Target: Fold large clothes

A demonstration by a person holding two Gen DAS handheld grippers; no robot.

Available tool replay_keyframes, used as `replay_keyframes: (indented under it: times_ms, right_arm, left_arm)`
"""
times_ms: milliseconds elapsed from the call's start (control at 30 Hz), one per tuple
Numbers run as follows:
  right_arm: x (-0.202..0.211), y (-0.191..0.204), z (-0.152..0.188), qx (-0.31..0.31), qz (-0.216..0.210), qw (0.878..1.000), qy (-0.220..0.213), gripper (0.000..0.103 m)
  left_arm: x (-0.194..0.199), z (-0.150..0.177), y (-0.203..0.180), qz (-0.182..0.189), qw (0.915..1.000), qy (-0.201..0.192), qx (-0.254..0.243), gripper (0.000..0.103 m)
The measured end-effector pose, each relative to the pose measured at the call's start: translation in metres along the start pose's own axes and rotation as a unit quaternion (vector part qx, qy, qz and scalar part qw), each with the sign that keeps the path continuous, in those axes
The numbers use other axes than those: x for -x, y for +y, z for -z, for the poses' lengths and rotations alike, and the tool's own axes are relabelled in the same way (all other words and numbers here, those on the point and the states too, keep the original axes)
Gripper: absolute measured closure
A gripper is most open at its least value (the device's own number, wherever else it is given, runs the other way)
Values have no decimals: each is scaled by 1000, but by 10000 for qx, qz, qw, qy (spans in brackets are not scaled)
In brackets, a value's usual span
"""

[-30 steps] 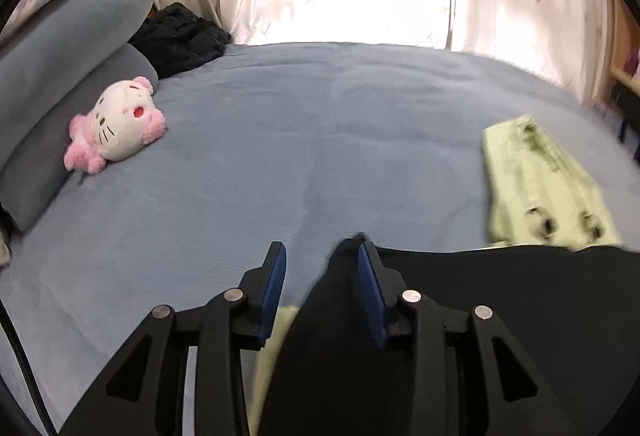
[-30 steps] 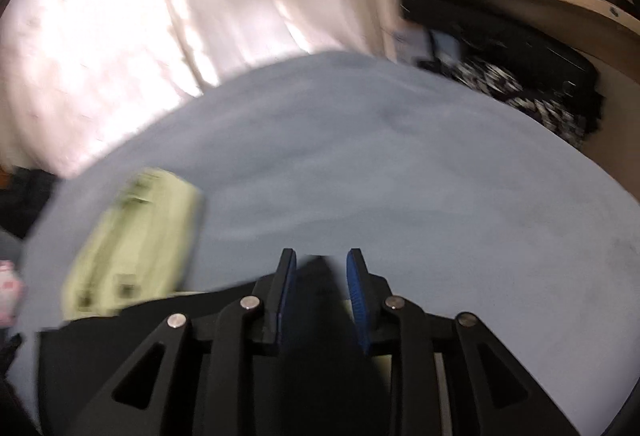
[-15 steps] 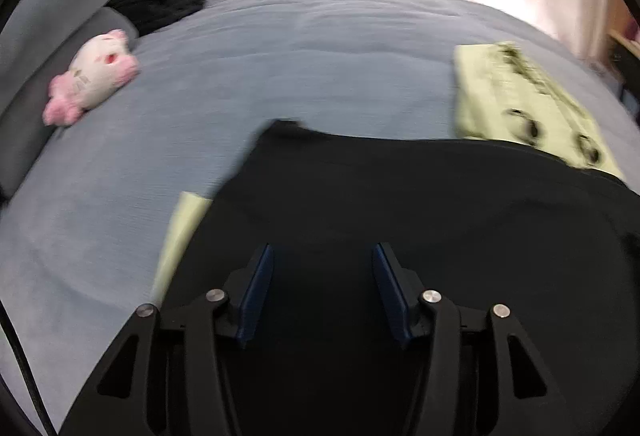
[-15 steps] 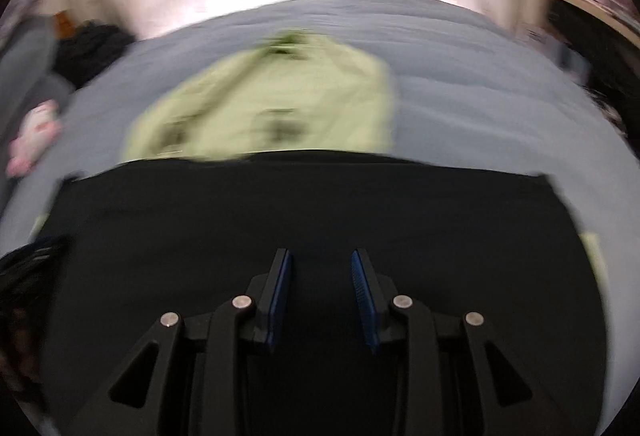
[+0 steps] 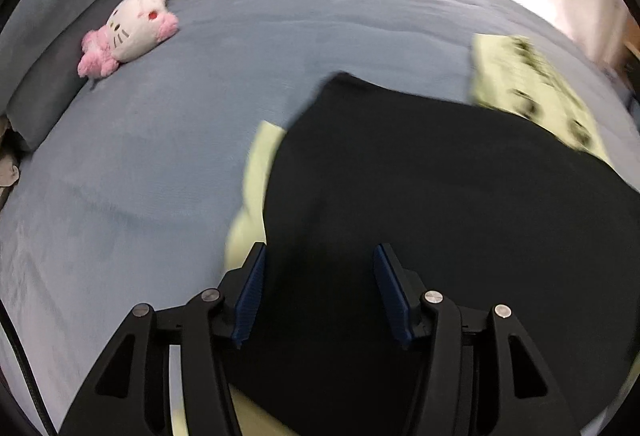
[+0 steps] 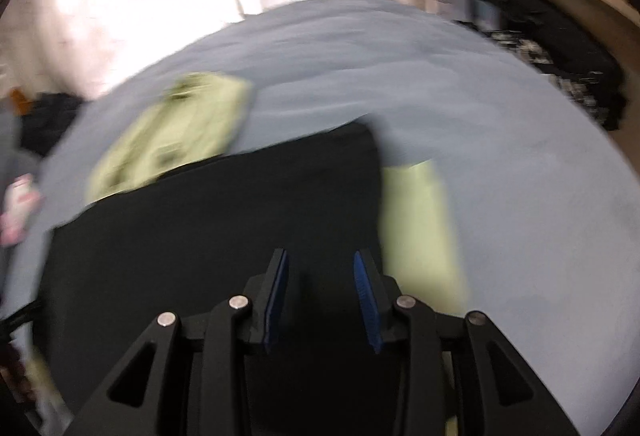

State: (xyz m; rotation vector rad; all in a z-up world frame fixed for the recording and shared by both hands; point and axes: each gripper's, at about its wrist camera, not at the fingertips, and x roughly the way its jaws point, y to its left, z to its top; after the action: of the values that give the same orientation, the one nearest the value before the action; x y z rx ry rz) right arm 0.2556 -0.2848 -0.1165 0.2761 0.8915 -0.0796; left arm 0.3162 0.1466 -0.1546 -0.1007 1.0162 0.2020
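My left claw (image 5: 318, 256) stands released above the black garment (image 5: 440, 196) on the bed (image 5: 200, 96). My right claw's (image 6: 320, 264) jaws are opening over that garment, gripping nothing.

wrist views angled downward, sharing black garment (image 5: 440, 196)

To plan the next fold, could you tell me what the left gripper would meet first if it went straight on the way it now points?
Most likely the black garment: the left gripper, jaws apart, points down at it, though depth is unclear.
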Motion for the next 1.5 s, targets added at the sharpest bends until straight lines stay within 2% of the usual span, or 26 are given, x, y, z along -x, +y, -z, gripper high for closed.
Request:
replay_keyframes:
  times_ms: [67, 100, 167, 200, 233, 333, 400, 467, 500, 533, 567, 667, 733, 867, 1000, 1233, 1333, 1500]
  right_arm:
    - [9, 29, 23, 159, -458, 9988, 78, 69]
    - [13, 47, 37, 306, -649, 9973, 158, 69]
    - [17, 76, 64, 578, -1002, 9927, 354, 69]
    - [15, 87, 74, 708, -1099, 9902, 488, 69]
    - [12, 94, 81, 816, -1119, 9886, 592, 69]
    - [7, 95, 99, 1102, -800, 9885, 652, 69]
    - [9, 81, 100, 1184, -459, 9903, 572, 69]
    - [14, 51, 94, 1126, -17, 9924, 497, 69]
    - [16, 37, 92, 1012, 130, 9936, 489, 69]
    - [19, 16, 89, 795, 378, 9948, 521, 69]
    - [21, 2, 86, 635, 450, 9954, 553, 69]
    - [37, -43, 86, -107, 282, 9978, 594, 69]
    - [54, -62, 89, -515, 90, 9971, 549, 69]
    - [84, -78, 95, -1063, -327, 9934, 290, 68]
    - [103, -74, 101, -1135, -490, 9920, 239, 66]
    - [120, -57, 119, -1010, -635, 9923, 328, 66]
    - [120, -52, 131, -1078, -790, 9899, 477, 66]
    - [106, -50, 148, -1437, -1089, 9810, 712, 66]
  left_arm:
    - [21, 19, -11, 40, 9998, -146, -86, 39]
    - [33, 32, -16, 187, 9996, -177, -68, 35]
    - [43, 51, -23, 509, 9986, -159, -19, 33]
    - [43, 60, -27, 532, 9985, -119, -64, 33]
    - [41, 67, -31, 454, 9989, -42, -99, 33]
    - [26, 80, -20, 256, 9996, 67, 6, 33]
    - [27, 80, -7, 116, 9999, -35, 4, 33]
    - [29, 79, 7, -459, 9989, -60, -13, 33]
    - [29, 78, 15, -543, 9985, -68, 32, 33]
    - [29, 80, 28, -516, 9985, -6, 183, 33]
    - [29, 81, 36, -472, 9984, 54, 298, 33]
    - [33, 87, 66, -192, 9970, 219, 712, 32]
    - [37, 94, 80, -245, 9953, 344, 875, 32]
    - [56, 104, 94, -251, 9936, 365, 1037, 32]
    - [73, 113, 98, -298, 9946, 358, 927, 32]
    - [95, 131, 105, 77, 9927, 486, 1101, 32]
    - [93, 139, 108, 430, 9890, 629, 1268, 32]
    - [79, 154, 106, 1220, 9744, 819, 1700, 32]
